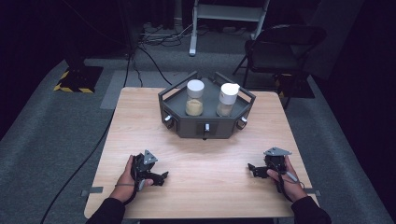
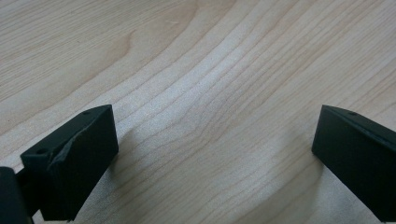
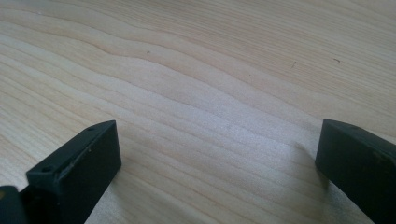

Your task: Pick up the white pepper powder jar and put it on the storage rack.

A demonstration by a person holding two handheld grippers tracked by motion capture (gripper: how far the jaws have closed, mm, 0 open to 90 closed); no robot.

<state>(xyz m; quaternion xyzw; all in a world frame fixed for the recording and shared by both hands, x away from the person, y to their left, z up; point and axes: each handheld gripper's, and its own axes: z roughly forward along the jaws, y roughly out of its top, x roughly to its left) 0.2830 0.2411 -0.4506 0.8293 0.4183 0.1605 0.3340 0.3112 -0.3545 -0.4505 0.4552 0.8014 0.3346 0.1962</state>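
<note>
Both our grippers rest low on the bare wooden table [image 1: 205, 154] at its near edge — the left gripper [image 1: 161, 177] at the near left, the right gripper [image 1: 252, 169] at the near right, each with jaws spread wide and nothing between them. The two white-capped jars, left jar [image 1: 195, 98] and right jar [image 1: 227, 100], stand upright side by side in the dark tray [image 1: 205, 128] at the far middle, well apart from us. We judge the main risk ahead is the reach — coming in low could clip the tray's raised rim, or one jar could be knocked against its close neighbour and spill.
</note>
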